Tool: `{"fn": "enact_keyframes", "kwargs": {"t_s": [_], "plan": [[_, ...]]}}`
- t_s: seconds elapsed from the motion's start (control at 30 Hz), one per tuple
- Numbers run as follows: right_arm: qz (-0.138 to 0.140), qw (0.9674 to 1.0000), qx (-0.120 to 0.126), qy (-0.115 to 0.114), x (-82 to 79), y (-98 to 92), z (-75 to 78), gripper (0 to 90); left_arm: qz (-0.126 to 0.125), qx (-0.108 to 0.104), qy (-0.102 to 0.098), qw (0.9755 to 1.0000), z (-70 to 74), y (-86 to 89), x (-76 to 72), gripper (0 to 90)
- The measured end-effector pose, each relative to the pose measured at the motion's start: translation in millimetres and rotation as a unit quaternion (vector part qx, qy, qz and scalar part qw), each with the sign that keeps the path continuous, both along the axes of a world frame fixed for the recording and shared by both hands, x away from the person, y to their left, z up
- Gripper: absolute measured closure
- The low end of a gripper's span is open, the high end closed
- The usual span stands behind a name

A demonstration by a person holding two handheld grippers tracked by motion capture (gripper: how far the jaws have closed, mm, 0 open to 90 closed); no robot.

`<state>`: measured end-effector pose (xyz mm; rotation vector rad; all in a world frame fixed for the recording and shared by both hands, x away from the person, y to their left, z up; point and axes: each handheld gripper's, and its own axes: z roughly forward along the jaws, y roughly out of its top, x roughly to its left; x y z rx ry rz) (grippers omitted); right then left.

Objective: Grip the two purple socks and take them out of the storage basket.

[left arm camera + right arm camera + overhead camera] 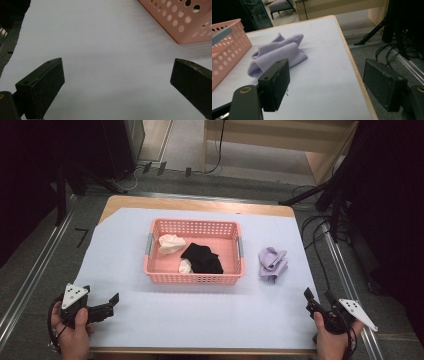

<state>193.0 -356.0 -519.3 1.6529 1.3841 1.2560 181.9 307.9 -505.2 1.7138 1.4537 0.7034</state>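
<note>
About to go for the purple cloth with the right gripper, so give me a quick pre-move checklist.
1. Right gripper open, nothing between its fingers: ok.
2. Purple cloth lying free on the table, right of the basket: ok.
3. Path from right gripper to cloth unobstructed: ok.
4. Left gripper open, well away from the cloth: ok.
5. Room in the basket beside the black cloth and white cloth: ok.
</note>
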Motion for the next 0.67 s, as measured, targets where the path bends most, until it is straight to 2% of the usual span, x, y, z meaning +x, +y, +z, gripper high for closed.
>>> {"fn": "enact_keyframes", "kwargs": {"t_s": [0.2, 0.27, 0.3, 0.4, 0.6, 0.67], "plan": [[-0.002, 0.9999, -0.005, 0.01, -9.0, -6.5, -8.3, 21.4, 0.0, 0.0, -0.002, 1.0, -0.2, -0.7, 0.1, 0.0], [0.0, 1.0, 0.001, 0.009, -9.3, -7.2, -8.7, 21.0, 0.0, 0.002, -0.002, 1.0, -0.2, -0.8, 0.2, 0.1], [-0.006, 1.0, 0.005, 0.002, -10.2, -8.5, -8.9, 20.9, 0.0, 0.002, -0.001, 1.0, -0.3, -0.8, 0.3, 0.0], [-0.012, 0.9999, 0.011, 0.002, -10.9, -10.2, -9.9, 20.5, 0.0, 0.002, 0.0, 1.0, -0.2, -0.6, 0.4, 0.0], [-0.01, 0.9999, 0.004, -0.002, -11.3, -9.6, -10.3, 20.1, 0.0, 0.003, 0.002, 1.0, -0.2, -1.0, 0.9, 0.0], [-0.011, 0.9999, 0.011, 0.003, -11.6, -8.8, -9.9, 20.1, -0.001, 0.001, 0.002, 1.0, -0.2, -0.7, 0.8, 0.1]]}}
